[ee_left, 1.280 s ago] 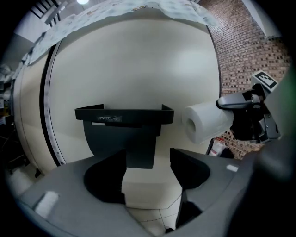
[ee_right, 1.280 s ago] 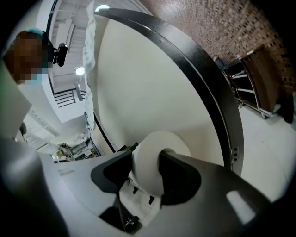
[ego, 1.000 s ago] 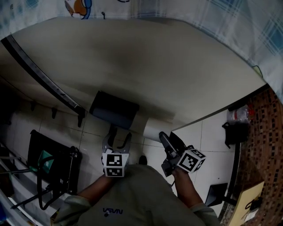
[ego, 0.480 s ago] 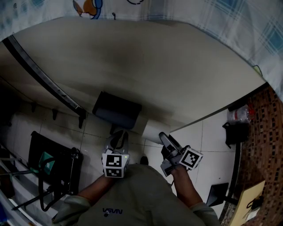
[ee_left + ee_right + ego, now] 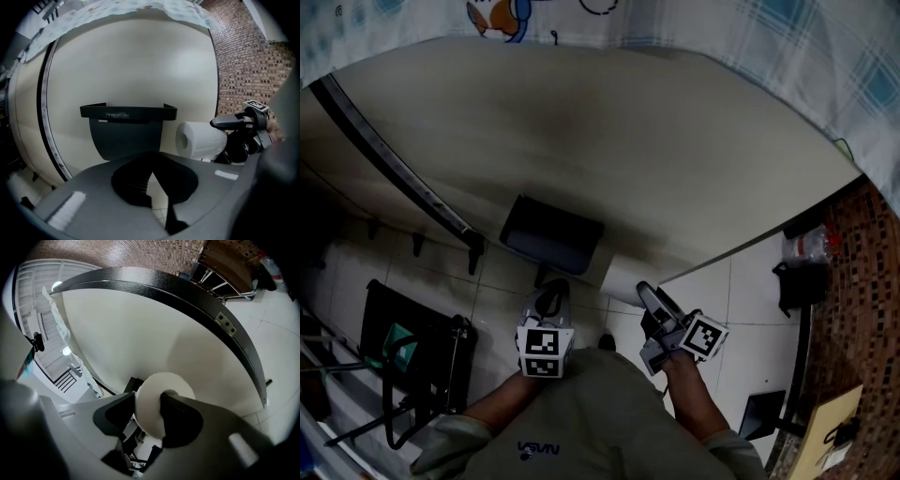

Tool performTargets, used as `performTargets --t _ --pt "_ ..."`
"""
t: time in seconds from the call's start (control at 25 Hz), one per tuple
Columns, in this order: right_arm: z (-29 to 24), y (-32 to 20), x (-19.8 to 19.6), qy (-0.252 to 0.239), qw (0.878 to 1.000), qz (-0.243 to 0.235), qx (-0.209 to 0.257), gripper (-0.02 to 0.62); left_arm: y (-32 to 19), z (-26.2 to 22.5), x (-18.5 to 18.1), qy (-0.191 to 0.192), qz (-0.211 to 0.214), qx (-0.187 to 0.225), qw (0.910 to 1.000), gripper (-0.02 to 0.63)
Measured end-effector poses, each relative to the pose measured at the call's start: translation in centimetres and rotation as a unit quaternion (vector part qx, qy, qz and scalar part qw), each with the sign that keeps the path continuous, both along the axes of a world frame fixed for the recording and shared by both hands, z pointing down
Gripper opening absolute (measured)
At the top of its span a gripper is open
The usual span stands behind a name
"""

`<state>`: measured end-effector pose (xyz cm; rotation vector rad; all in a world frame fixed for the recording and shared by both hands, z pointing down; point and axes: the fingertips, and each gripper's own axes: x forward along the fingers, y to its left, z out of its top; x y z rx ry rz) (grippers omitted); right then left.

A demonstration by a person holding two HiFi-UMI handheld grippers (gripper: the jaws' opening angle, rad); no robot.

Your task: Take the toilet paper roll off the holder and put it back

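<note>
Where the roll is: the toilet paper roll is just beside the black holder, at its 3 o'clock in the left gripper view; I cannot tell whether the two touch.
Jaws of right gripper: clenched on the toilet paper roll, one jaw at the core hole and the other against the outer wrap.
Jaws of left gripper: closed on each other with nothing between them, facing the holder's front plate.
Only in left gripper view: the holder's top shelf with its printed lettering, the roll's open end, and the right gripper seen from the side.
Only in right gripper view: how the jaws pinch the roll's wall.
Only in head view: I get both grippers at once. The left is at the holder's 6 o'clock and the right at its 4 o'clock. The tiled floor lies beneath them.
Count: one roll, one holder, two grippers, and two marker cubes.
</note>
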<state>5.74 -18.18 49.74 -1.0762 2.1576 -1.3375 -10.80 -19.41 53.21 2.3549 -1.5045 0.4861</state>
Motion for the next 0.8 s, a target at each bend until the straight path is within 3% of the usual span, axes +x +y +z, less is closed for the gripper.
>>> performTargets --t 0.08,0.32,0.8 --pt "-0.1 0.0 -0.1 -0.001 1.0 -0.002 0.002 0.169 -0.1 -0.1 -0.2 -0.003 -0.006 0.004 1.0 0.012" --pt "-0.2 -0.2 -0.3 0.0 1.0 -0.006 0.004 0.167 -0.5 0.0 0.0 -0.006 -0.011 0.006 0.9999 0.166" --pt "-0.7 -0.9 -1.4 -0.004 1.0 -0.024 0.01 0.167 -2.1 0.5 0.6 -0.017 -0.022 0.001 0.9996 0.176"
